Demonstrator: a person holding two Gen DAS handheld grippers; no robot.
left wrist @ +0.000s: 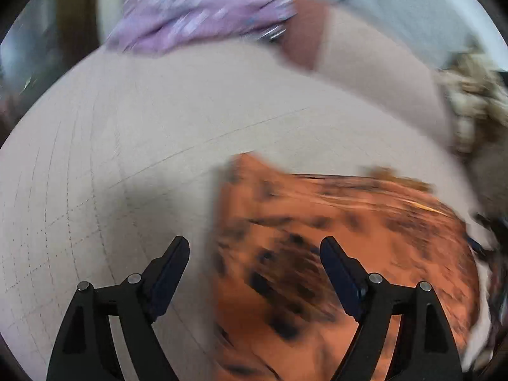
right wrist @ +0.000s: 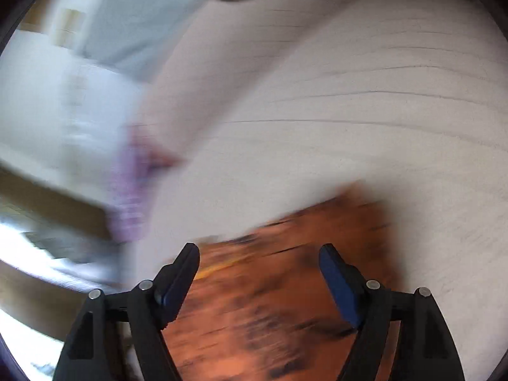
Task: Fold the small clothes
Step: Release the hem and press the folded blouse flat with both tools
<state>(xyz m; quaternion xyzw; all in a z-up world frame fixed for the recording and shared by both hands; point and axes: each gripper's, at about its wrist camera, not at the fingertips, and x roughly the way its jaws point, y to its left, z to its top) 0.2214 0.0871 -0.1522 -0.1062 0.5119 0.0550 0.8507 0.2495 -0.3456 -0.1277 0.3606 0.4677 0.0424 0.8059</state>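
Note:
An orange garment with dark spots [left wrist: 333,254] lies on a pale quilted surface [left wrist: 127,143]. Both views are blurred by motion. My left gripper [left wrist: 254,247] is open and empty above the garment's left edge; its right finger is over the cloth and its left finger over the bare surface. In the right wrist view the same orange garment [right wrist: 285,285] lies under my right gripper [right wrist: 258,254], which is open and empty with its jaws spread wide over the cloth.
A purple patterned garment [left wrist: 197,16] lies at the far edge of the surface and shows at the left in the right wrist view [right wrist: 130,190]. A tan and cream patterned cloth [left wrist: 470,101] lies at the right. A pale cushion or pillow [left wrist: 381,73] lies behind.

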